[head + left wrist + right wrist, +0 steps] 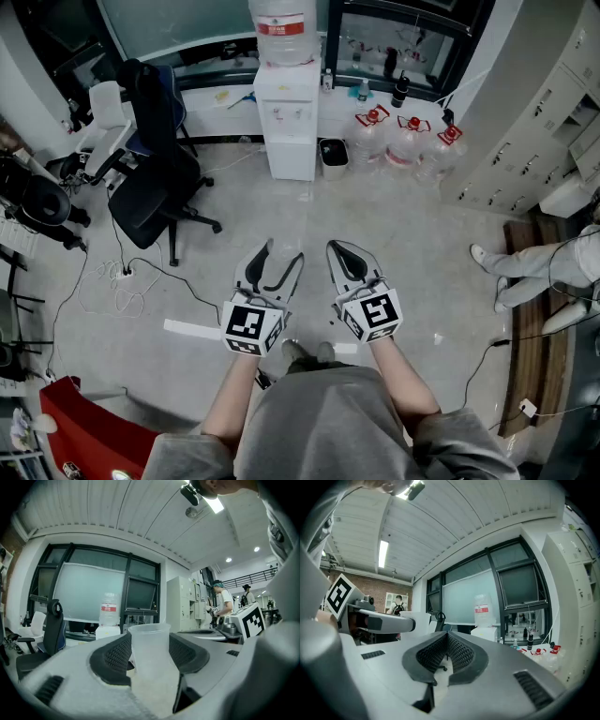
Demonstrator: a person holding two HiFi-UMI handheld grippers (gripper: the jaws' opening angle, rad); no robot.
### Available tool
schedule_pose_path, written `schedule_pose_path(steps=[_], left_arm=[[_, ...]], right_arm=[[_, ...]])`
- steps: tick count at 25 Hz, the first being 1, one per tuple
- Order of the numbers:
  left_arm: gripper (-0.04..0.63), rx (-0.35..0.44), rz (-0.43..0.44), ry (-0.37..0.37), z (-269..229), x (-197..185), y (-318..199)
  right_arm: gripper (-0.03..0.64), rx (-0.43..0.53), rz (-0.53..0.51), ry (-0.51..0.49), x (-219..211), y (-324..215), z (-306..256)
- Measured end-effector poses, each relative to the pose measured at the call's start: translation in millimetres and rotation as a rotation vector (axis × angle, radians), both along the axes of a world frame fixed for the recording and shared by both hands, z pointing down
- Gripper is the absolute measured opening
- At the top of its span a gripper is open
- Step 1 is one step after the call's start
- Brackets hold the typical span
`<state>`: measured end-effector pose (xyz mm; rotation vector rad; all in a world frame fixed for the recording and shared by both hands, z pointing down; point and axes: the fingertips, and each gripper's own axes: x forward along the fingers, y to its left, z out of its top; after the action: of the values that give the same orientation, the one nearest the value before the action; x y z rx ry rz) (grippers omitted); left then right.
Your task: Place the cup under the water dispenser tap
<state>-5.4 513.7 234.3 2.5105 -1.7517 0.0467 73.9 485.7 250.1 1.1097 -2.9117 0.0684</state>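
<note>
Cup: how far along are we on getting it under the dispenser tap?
Done: the cup is gripped upright in the left claw. In hand: the carry, with the water dispenser across the floor by the far wall. The right claw is shut and empty. Left: cross the floor and set the cup under the tap.

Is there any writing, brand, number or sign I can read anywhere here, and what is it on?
The red label on the water bottle: print too blurred to read.
The marker cubes: black-and-white patterns, no words.
The cup: no print visible.
Nothing else is readable.
</note>
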Motion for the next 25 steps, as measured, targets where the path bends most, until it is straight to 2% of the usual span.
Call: schedule_pose_path(steps=[8,12,19,25], left_arm=[[0.252,-0.005,-0.015,-0.021,-2,36,-1],[0.253,-0.013,-0.017,-0.031,-1,48,-6],[0.253,-0.024,-0.013,-0.032,6,52,-32],[0.253,-0.02,0.002,-0.026,20,34,-76]], right_arm=[[0.011,-0.026,-0.008,-0.046,41,-3,3],[0.012,-0.006,-0.025,-0.05,54,-2,5],[0.012,-0.013,-0.019,-0.057,62,-21,14],[0.012,-0.02,-0.01,-0.035,42,-62,31]])
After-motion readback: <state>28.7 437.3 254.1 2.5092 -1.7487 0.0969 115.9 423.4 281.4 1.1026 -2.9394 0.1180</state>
